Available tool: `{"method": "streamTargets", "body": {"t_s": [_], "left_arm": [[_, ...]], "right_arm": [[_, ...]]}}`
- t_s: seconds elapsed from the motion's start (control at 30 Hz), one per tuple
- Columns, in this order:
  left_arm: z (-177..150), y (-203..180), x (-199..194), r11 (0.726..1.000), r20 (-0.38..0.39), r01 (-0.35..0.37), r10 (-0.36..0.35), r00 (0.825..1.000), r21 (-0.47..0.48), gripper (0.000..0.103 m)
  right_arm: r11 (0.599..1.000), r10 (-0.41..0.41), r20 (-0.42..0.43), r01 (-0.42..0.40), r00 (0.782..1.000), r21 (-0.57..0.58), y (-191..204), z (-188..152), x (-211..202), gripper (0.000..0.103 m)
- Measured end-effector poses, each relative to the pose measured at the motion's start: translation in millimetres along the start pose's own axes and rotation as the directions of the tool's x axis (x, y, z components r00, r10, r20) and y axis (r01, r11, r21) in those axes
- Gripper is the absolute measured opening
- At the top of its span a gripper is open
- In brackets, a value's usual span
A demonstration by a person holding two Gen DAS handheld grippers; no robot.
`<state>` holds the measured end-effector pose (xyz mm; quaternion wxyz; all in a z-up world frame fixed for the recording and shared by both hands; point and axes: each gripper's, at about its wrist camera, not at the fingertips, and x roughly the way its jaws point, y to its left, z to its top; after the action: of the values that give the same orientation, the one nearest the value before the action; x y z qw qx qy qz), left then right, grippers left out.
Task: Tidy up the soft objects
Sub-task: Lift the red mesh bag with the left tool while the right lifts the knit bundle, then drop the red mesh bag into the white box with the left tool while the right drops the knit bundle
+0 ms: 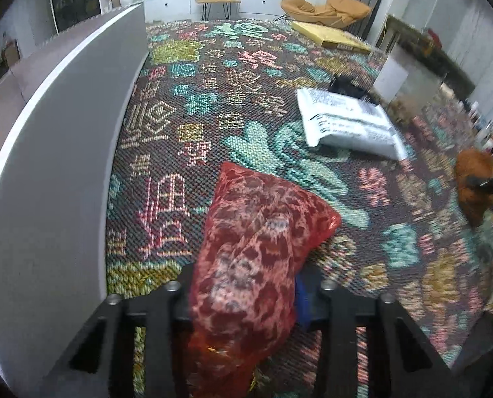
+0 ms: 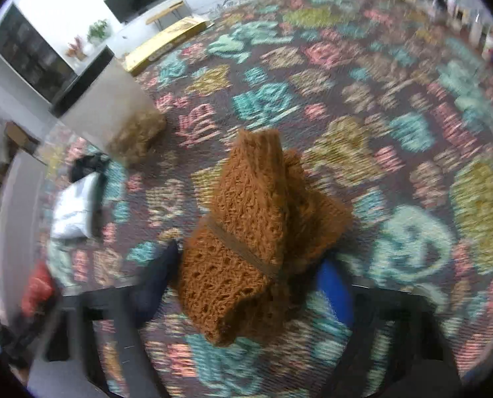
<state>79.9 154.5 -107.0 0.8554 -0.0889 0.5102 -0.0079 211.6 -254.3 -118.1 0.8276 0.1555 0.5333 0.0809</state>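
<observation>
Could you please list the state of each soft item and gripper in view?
Red bundle: held in the left gripper, lifted.
Brown knit: folded, banded, held in the right gripper.
White package: lying flat on the rug.

A patterned cloth (image 1: pixel 246 106) covers the whole work surface, and a tall panel (image 1: pixel 74 139) stands along its left edge. In the left wrist view, a printed soft bundle (image 1: pixel 253 248) sits between the left gripper (image 1: pixel 246 295) fingers, above the cloth's near edge. Farther back and to the right, a flat plastic packet (image 1: pixel 346 122) lies on the cloth, with a dark item (image 1: pixel 346 86) just behind it. A flat box (image 1: pixel 332 34) lies at the far edge. In the right wrist view, a folded knitted piece (image 2: pixel 246 232) sits between the right gripper (image 2: pixel 246 275) fingers. A fuzzy item (image 2: pixel 137 136) lies far left, against the panel.
</observation>
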Motion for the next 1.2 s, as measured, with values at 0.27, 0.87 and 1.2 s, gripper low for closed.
{"method": "streamTargets", "body": {"t_s": [0.27,0.87,1.2], "left_arm": [[5,23,-83,0.950,0.143,0.282,-0.264,0.954,-0.133,0.036],[-52,216,-218,0.871,0.210,-0.295,0.397,0.894,-0.392,0.102],[-24,103,-186,0.983,0.312,-0.034,0.090,0.946,-0.182,0.102]], "right_arm": [[0.975,0.096,0.111,-0.072,0.989,-0.209,91,-10,-67,0.056],[0.707,0.534,-0.142,-0.532,0.833,-0.465,390,-90,-85,0.085],[0.920,-0.020,0.119,0.065,0.993,-0.386,185,-70,-15,0.085]]}}
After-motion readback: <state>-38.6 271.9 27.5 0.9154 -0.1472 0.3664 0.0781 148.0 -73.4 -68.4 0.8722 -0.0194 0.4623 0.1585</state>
